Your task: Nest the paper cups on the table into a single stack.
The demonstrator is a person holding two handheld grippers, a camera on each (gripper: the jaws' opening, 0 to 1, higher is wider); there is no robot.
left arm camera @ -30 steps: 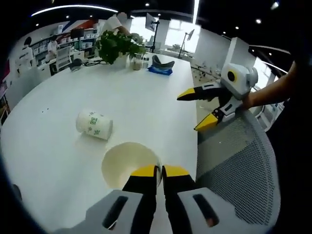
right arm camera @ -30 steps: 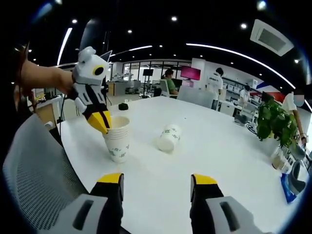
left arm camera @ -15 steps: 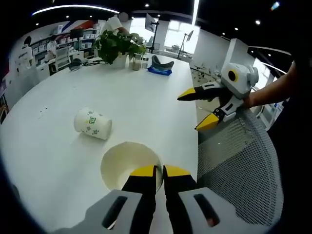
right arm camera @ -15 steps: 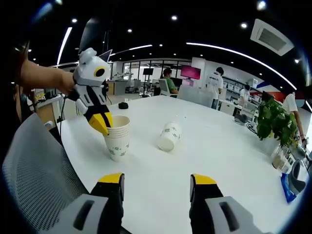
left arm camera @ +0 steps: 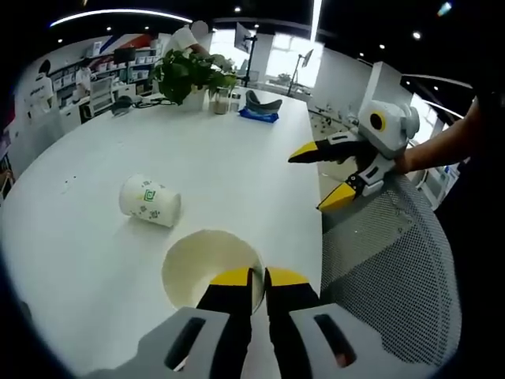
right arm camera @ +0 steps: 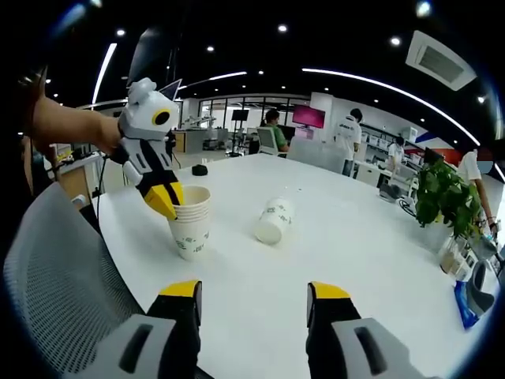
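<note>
My left gripper [left arm camera: 252, 278]: jaws pinched on the rim of the upright cup stack [right arm camera: 191, 223] near the desk [left arm camera: 237, 166] edge. My right gripper [right arm camera: 252, 290]: jaws spread wide, holding nothing, above the desk. Loose paper cup [left arm camera: 150, 200]: on its side, beyond the stack. Potted plant [left arm camera: 188, 73]: far end.

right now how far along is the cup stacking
Done: a few cups already nest in the upright stack. In hand: the left gripper is shut on that stack's rim. Left: one cup lies on its side on the table; the right gripper is open, empty.
</note>
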